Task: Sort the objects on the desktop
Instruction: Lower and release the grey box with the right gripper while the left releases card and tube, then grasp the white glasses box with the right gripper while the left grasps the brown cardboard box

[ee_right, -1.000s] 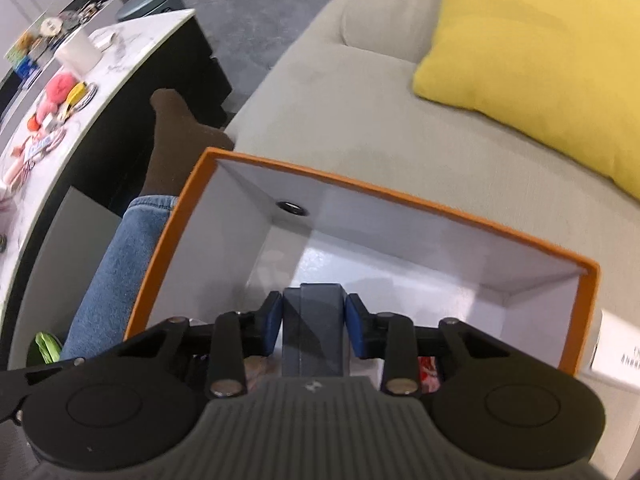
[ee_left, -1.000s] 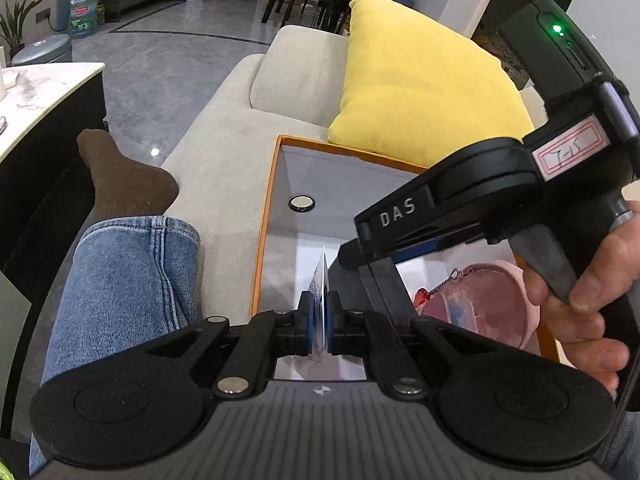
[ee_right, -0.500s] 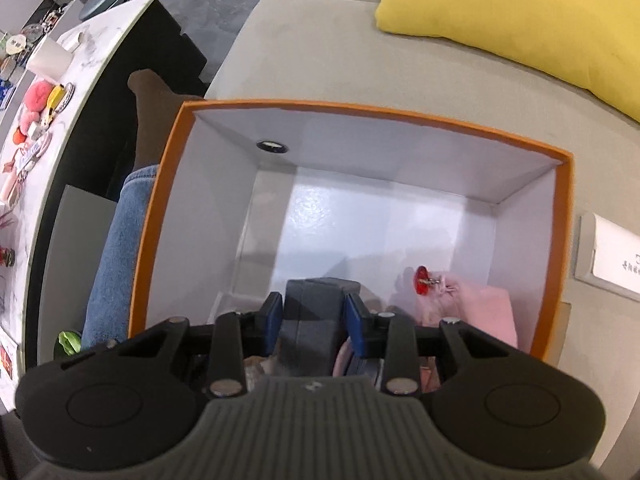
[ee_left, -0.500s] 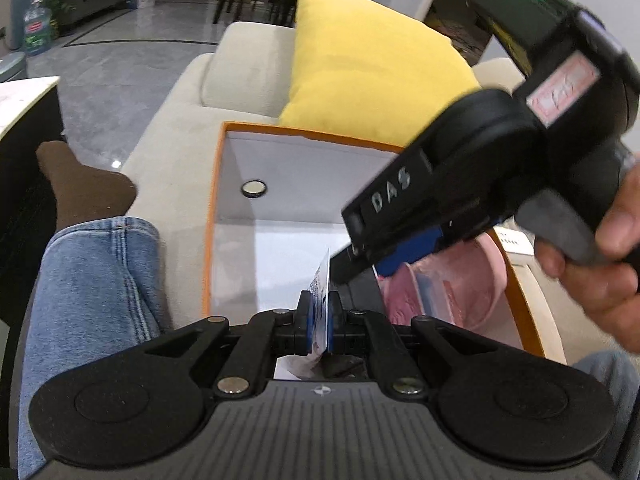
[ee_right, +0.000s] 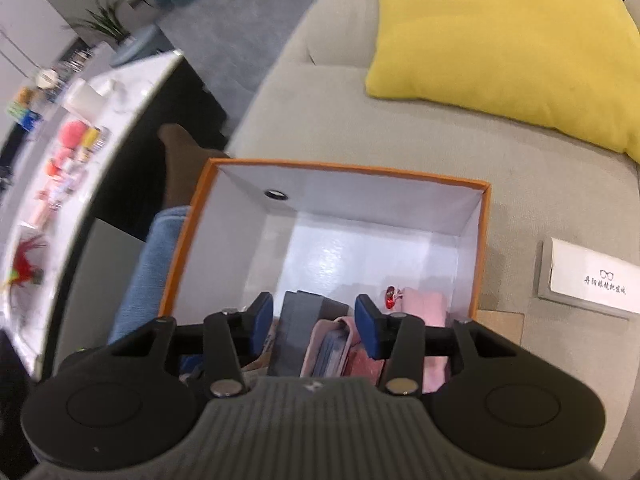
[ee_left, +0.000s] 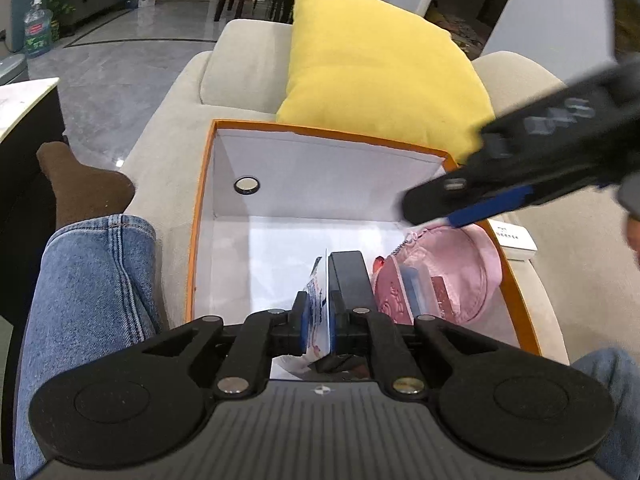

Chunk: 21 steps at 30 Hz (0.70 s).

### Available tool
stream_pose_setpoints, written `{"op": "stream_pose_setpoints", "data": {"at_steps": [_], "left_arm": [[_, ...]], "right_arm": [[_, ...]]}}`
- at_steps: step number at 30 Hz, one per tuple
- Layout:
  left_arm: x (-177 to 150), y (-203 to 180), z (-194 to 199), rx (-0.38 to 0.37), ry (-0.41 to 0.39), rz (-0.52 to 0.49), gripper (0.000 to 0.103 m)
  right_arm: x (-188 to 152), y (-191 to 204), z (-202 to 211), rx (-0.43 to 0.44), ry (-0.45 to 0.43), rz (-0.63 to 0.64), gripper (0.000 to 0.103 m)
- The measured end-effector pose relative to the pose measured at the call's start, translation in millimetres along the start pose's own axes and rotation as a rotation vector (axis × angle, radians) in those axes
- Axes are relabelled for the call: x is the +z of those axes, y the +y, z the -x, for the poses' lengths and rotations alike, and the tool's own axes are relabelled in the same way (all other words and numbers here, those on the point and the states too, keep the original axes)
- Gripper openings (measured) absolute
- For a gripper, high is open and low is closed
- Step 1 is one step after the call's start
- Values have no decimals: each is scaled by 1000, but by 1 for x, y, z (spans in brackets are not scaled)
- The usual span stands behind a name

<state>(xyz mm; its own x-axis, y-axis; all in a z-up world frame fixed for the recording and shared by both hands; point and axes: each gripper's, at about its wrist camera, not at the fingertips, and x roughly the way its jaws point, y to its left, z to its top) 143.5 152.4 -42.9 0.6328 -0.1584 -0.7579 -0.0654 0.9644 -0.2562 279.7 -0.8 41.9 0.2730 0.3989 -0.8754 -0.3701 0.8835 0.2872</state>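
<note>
Orange-rimmed box point(ee_left: 202, 216) below both: left gripper point(ee_left: 319, 312) opening, thin printed card point(ee_left: 320, 300) between pads; right gripper point(ee_right: 314, 320) opening, clear above dark case point(ee_right: 298, 324).

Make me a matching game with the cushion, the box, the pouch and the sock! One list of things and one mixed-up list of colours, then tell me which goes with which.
Things:
1. cushion
2. box
3. pouch
4. sock

Colours:
A. pink
B. brown
C. yellow
D. orange outside, white inside

Pairs: 1-C, 2-D, 3-A, 4-B

The cushion leans on the sofa behind the box, the pouch lies inside the box, and the sock is on the foot to the left of the box.
</note>
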Motion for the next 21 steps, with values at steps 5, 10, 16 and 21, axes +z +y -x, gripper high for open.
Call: {"op": "stream_pose_setpoints", "data": {"at_steps": [5,10,16,21], "left_arm": [[0,-2,4,18,2,17,31],[4,-6,10,55,-24,26,47],[16,-30,35,113,-91,-37,49],[25,-78,47,97,-112,-220,49]], "right_arm": [[-17,-19,38,-7,-104,9,54],[-39,-49,75,-42,-217,9,55],[-68,-98,95,-87,-261,-52,54],[-90,-132,91,-113,-253,-60,54]]}}
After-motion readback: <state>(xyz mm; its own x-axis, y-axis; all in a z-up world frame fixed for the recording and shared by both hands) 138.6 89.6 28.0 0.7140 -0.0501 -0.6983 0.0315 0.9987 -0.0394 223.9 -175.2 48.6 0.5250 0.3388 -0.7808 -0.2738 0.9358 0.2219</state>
